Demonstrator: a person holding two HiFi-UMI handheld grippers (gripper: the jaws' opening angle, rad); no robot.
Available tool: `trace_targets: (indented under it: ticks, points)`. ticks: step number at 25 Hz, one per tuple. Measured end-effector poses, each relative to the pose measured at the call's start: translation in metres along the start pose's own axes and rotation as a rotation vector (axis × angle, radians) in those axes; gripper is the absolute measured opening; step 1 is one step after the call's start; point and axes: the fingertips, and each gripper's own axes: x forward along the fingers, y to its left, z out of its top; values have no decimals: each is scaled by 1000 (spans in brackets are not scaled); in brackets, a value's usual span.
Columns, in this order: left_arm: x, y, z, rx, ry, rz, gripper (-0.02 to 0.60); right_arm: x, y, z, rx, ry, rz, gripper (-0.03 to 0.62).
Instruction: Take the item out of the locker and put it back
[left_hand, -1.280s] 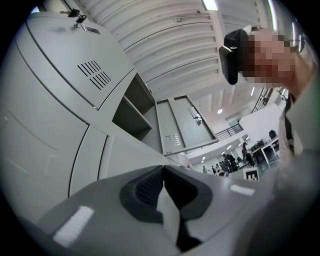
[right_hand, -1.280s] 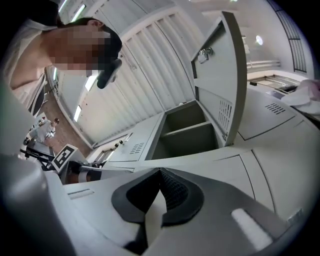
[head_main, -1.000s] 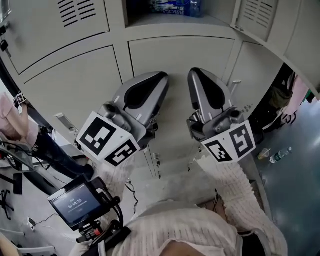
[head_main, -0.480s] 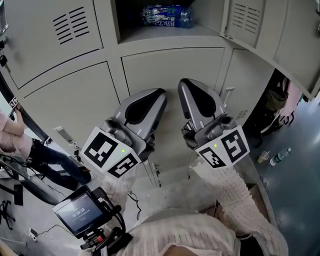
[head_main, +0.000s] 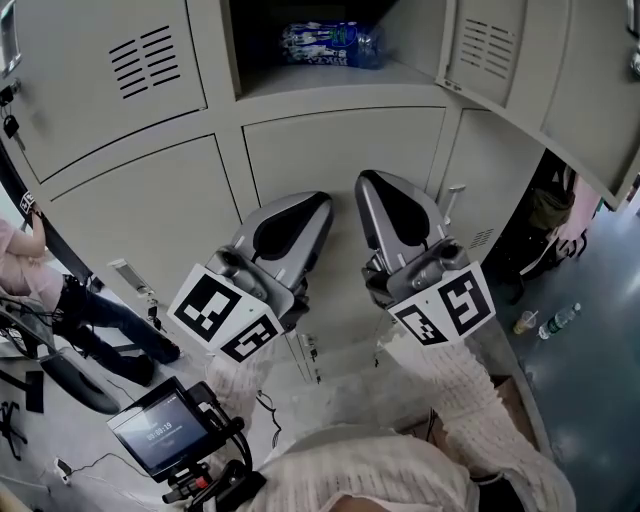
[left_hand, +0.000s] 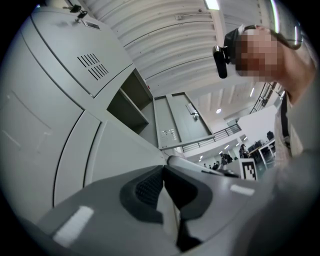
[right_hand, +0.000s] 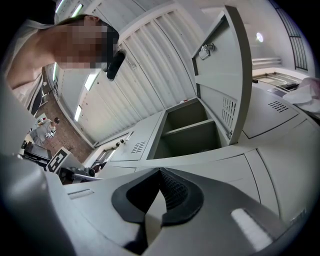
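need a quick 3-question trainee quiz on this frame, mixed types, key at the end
1. True or false: the left gripper is holding the bottle pack.
2. Where is the bottle pack? A) hanging from a door B) inside the open locker C) behind a closed door
3. Fill in: the right gripper has its jaws ____, with nothing between them.

Key: 1 false (its jaws are together and empty, in front of the closed doors); 2 B; 3 shut.
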Motion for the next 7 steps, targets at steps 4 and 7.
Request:
trace_targets:
  ticks: [4,7]
  points:
    - [-1,-1,0,-3,-5,-2,5,1,2,-2,-2,11,4,-5]
    - [-5,-3,-2,-14,-10,0,5,-4,5,-4,0,19,-2,-5]
